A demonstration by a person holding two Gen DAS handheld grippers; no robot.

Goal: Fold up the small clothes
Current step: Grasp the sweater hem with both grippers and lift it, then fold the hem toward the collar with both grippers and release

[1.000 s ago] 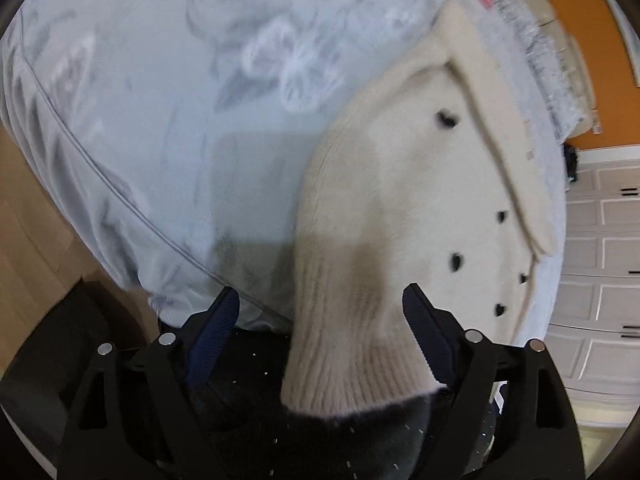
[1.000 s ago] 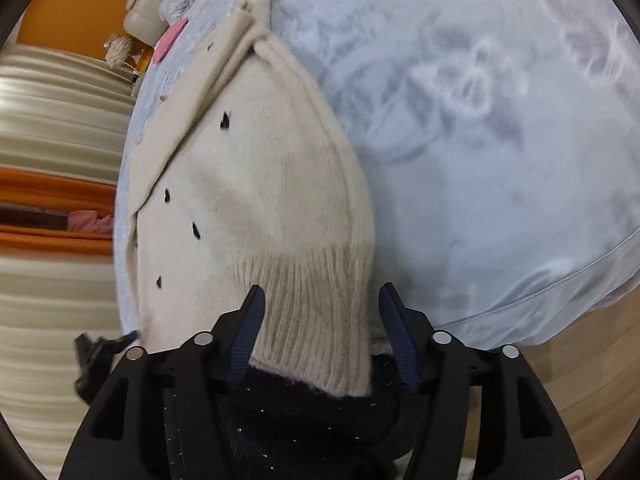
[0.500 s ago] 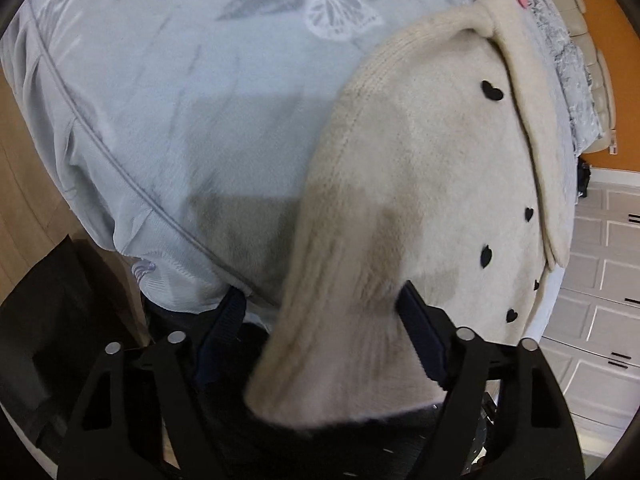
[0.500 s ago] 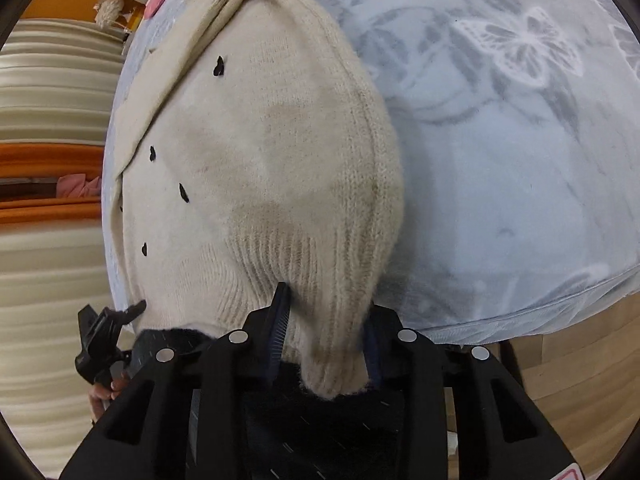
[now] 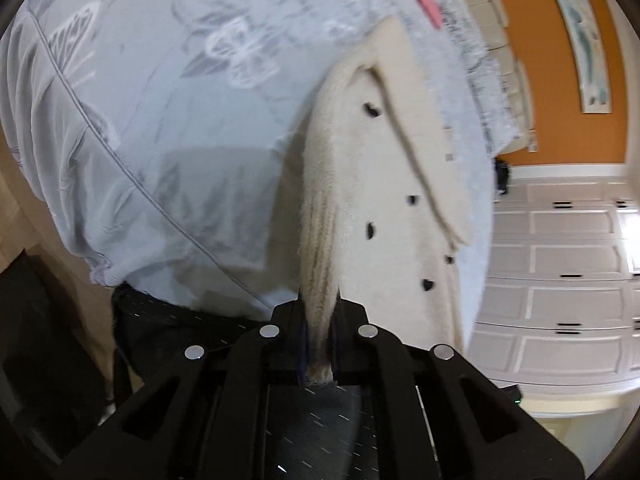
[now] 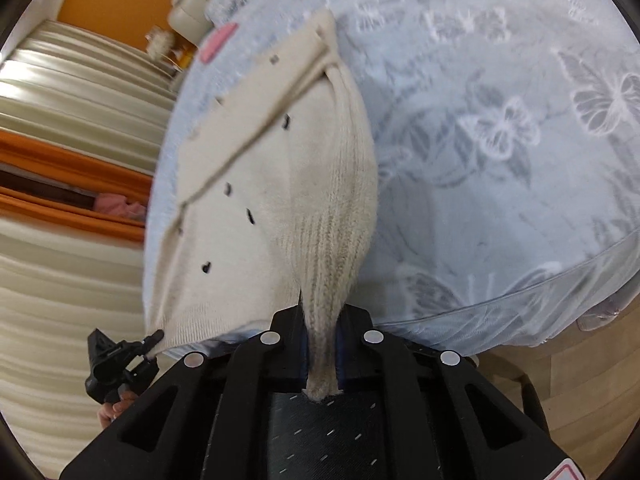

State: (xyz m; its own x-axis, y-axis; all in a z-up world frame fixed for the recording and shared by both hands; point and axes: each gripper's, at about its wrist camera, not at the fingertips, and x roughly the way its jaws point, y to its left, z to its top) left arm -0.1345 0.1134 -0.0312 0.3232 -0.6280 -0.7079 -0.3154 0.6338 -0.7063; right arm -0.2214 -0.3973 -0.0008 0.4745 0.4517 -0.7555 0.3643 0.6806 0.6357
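A cream knitted cardigan (image 5: 384,184) with small dark heart-shaped buttons (image 5: 371,109) is seen spread over a pale blue bedspread (image 5: 168,104) printed with white butterflies. In the left wrist view the garment fills the centre and right of the frame, its ribbed hem gathered into a narrow bunch that runs down to the lower centre. There the left tool (image 5: 320,344) is closed tightly on the ribbed edge, the knit being pinched between its two fingers with the end of the fabric showing just below them. A folded front edge (image 5: 420,128) of the cardigan is laid diagonally across the buttons, from the upper centre toward the right. A pink item (image 5: 426,0) is seen on the bed beyond the garment, at the upper right, with an orange wall (image 5: 560,92) and white panelled doors (image 5: 560,256) at the far right.

In the right wrist view the cardigan (image 6: 248,208) is seen in the centre and left of the frame, and its ribbed hem is drawn into a tight strand at the lower centre. The right tool (image 6: 322,344) is clamped on that strand, the fingers nearly together with only the knit between them. At the lower left of this frame the other tool (image 6: 116,364) is seen gripping the far corner of the hem. Pale curtains (image 6: 60,280) fill the left side, and the bedspread (image 6: 500,160) fills the right.
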